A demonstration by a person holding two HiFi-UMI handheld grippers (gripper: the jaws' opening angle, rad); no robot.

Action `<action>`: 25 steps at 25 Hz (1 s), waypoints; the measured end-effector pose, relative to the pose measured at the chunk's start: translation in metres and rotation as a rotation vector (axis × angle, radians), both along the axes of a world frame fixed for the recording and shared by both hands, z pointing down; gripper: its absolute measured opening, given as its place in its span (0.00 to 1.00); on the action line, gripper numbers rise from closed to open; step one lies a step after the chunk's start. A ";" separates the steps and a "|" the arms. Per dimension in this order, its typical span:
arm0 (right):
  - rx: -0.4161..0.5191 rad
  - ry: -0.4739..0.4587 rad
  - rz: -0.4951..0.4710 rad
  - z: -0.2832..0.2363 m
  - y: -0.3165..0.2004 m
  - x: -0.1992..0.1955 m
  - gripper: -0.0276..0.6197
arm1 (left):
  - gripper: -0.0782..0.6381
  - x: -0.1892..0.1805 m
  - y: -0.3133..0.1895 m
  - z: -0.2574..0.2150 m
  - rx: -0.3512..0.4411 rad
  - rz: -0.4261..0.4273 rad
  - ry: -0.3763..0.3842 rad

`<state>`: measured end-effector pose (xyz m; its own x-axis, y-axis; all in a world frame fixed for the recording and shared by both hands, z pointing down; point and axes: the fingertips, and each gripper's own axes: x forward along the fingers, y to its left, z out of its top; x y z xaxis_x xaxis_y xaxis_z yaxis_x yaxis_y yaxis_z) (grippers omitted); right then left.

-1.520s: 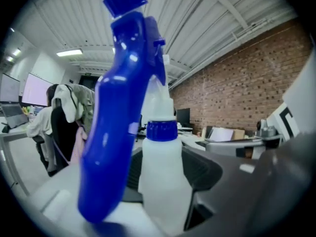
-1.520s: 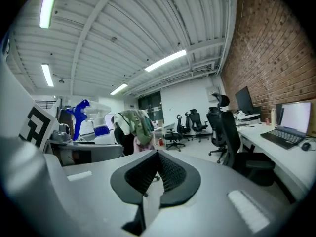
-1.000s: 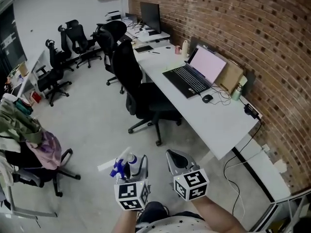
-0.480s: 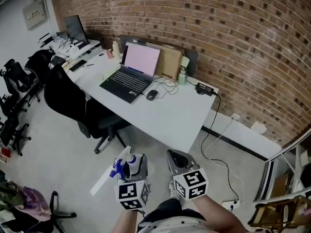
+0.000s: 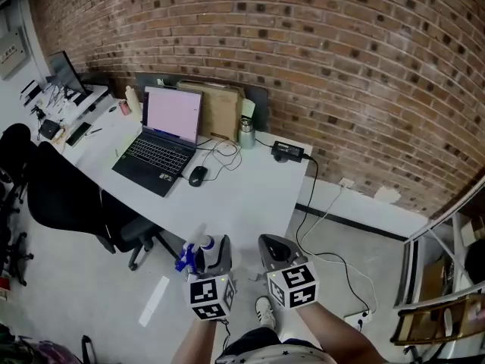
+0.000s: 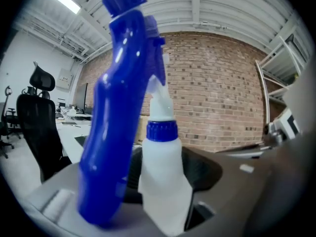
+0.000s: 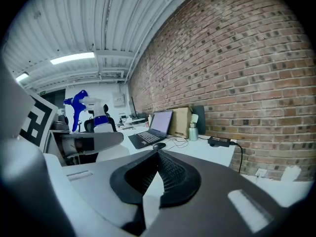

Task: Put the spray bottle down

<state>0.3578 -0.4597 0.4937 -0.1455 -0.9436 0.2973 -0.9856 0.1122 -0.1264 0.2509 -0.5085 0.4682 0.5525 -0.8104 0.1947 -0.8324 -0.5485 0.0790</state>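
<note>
The spray bottle [image 5: 200, 253] has a white body [image 6: 163, 181] and a blue trigger head [image 6: 117, 107]. It stands upright between the jaws of my left gripper [image 5: 214, 258], which is shut on its body. In the right gripper view the spray bottle [image 7: 90, 110] rises above the left gripper [image 7: 89, 141]. My right gripper [image 5: 276, 252] hangs beside the left one, jaws closed together with nothing in them [image 7: 157, 158]. Both grippers are held in the air just short of the near edge of a white desk [image 5: 258, 196].
On the desk are an open laptop [image 5: 163, 136], a mouse [image 5: 197, 175], a metal flask [image 5: 246, 133], a cardboard box [image 5: 218, 110] and a power brick [image 5: 287, 151] with cables. A black chair [image 5: 64, 203] stands left. A brick wall [image 5: 341, 67] lies behind.
The view has swung from the row of office chairs round to the desk's end and the brick wall. Both grippers keep their place in view, the bottle still held.
</note>
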 end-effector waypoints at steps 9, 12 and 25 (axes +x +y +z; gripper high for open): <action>-0.054 -0.017 0.059 0.021 -0.059 0.060 0.04 | 0.43 0.068 -0.089 0.021 0.003 0.034 -0.063; -0.059 -0.024 0.061 0.024 -0.071 0.070 0.04 | 0.43 0.081 -0.100 0.030 -0.002 0.042 -0.079; -0.077 -0.049 0.035 0.033 -0.077 0.068 0.04 | 0.46 0.095 -0.093 0.035 0.047 0.039 -0.113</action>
<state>0.4255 -0.5366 0.5262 -0.1290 -0.9231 0.3624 -0.9812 0.0660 -0.1812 0.3459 -0.6018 0.5033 0.5606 -0.7984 0.2196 -0.8125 -0.5816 -0.0405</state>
